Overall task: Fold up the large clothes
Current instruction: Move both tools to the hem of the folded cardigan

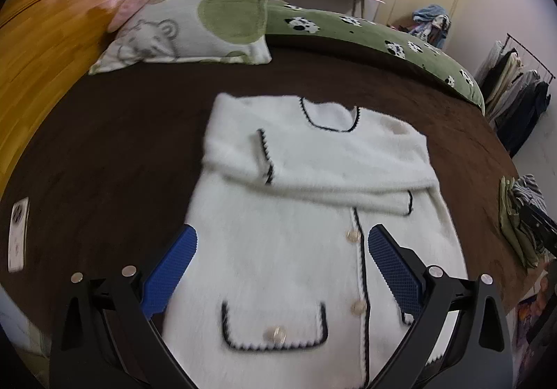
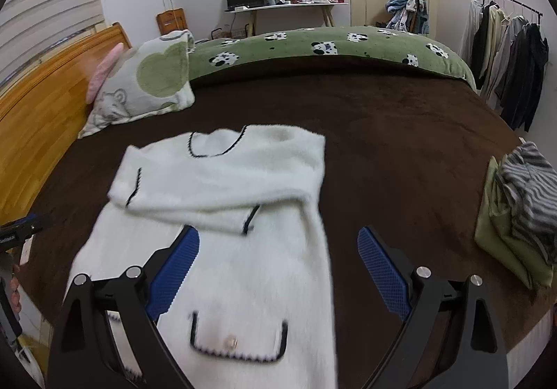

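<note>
A fluffy white cardigan [image 1: 296, 215] with black trim, buttons and pockets lies flat on the brown bed cover; it also shows in the right wrist view [image 2: 222, 215]. Both sleeves are folded across its chest. My left gripper [image 1: 282, 242] is open and empty, hovering over the cardigan's lower left part. My right gripper [image 2: 278, 242] is open and empty, over the cardigan's lower right edge. The left gripper's body [image 2: 21, 232] shows at the far left of the right wrist view.
A patterned pillow [image 1: 195, 23] and a green blanket [image 1: 365, 30] lie at the far side of the bed, against a wooden headboard [image 1: 45, 37]. A stack of folded clothes [image 2: 518, 215] sits at the right edge. A white remote [image 1: 17, 235] lies on the left.
</note>
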The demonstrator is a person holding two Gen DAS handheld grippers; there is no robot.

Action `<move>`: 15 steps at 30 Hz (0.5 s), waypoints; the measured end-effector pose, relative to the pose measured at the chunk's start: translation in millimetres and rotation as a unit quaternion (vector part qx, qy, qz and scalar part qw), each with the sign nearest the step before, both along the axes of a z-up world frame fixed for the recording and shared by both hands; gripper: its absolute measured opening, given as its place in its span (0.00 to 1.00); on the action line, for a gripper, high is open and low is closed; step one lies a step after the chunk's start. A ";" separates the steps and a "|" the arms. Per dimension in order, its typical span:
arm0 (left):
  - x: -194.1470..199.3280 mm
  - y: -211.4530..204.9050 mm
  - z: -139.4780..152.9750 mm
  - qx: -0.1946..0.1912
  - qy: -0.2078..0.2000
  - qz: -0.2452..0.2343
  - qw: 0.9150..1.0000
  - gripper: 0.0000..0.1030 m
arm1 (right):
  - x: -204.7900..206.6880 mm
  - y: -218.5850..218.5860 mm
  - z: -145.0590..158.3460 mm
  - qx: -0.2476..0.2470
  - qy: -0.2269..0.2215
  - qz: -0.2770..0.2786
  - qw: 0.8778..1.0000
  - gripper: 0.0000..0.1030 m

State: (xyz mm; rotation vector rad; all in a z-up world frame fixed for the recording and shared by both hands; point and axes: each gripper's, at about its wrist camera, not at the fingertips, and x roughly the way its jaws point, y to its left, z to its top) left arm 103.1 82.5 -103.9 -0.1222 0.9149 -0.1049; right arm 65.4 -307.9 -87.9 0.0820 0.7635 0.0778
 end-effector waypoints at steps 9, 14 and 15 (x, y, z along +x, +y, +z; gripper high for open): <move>-71.4 22.5 -41.0 0.018 0.015 0.024 0.999 0.94 | -78.8 -7.9 -10.9 0.008 -0.012 0.019 1.000 0.93; -97.6 39.3 -85.3 0.028 0.036 0.031 0.998 0.94 | -108.2 -13.6 -50.6 0.004 0.002 0.013 1.000 0.94; -102.0 42.6 -90.9 0.026 0.035 0.029 0.999 0.94 | -113.5 -15.2 -60.5 0.008 0.004 0.017 1.000 0.94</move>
